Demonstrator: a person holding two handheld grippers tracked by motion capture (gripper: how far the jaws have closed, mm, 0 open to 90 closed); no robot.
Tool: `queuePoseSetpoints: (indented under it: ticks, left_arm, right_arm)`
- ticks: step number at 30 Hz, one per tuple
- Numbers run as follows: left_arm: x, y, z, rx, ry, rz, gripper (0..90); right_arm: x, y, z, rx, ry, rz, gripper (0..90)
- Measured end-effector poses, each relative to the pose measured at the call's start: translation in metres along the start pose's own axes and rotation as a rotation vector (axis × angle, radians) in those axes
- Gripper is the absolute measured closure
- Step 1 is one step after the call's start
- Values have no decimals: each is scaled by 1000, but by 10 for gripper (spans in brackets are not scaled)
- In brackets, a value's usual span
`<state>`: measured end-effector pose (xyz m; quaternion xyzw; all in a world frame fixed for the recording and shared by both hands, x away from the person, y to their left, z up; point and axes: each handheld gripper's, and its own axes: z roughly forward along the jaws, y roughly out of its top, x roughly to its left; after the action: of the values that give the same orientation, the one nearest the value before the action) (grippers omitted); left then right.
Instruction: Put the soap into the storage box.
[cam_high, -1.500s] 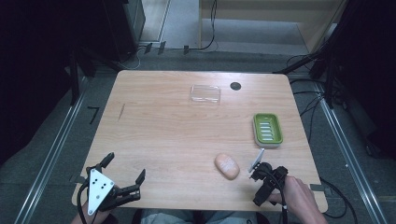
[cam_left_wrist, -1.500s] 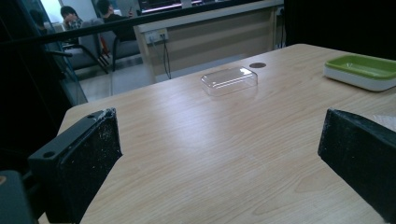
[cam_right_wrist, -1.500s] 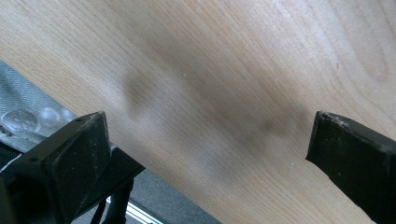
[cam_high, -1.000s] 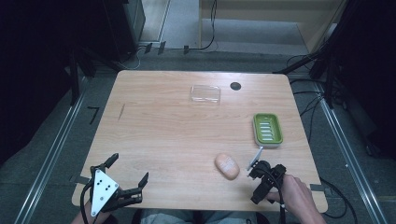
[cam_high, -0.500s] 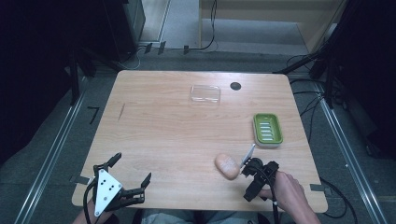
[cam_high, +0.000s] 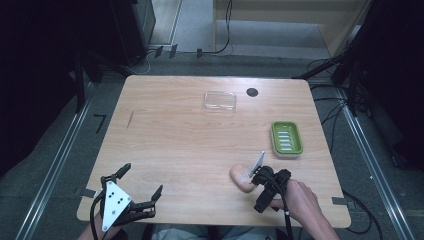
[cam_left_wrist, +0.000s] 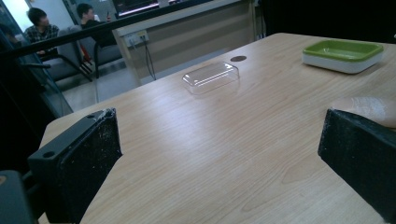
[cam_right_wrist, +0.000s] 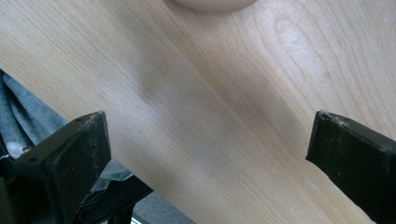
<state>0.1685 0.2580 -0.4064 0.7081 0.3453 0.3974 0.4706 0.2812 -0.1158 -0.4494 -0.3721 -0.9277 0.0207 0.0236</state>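
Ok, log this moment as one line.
right gripper: open, at soap bar | left gripper: open, idle near table edge | green soap dish: empty

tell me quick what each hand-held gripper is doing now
left hand-held gripper: open, holding nothing
right hand-held gripper: open, holding nothing, close to the soap

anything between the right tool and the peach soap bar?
Nothing: in the right gripper view only bare wooden table lies between the open right tool and the peach oval soap bar.

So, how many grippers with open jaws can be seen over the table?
2. The left gripper is at the near left corner of the table, jaws wide apart. The right gripper is near the front right, jaws apart, beside the pinkish soap.
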Motion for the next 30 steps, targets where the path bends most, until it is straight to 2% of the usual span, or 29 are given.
queuePoseSetpoints:
  ticks: [11, 30]
  left_arm:
    - [0, 0, 0, -1, -2, 4, 0]
    - [0, 0, 0, -6, -2, 3, 0]
  right_arm:
    - [4, 18, -4, 4, -7, -30, 0]
    - [7, 42, -7, 5, -3, -46, 0]
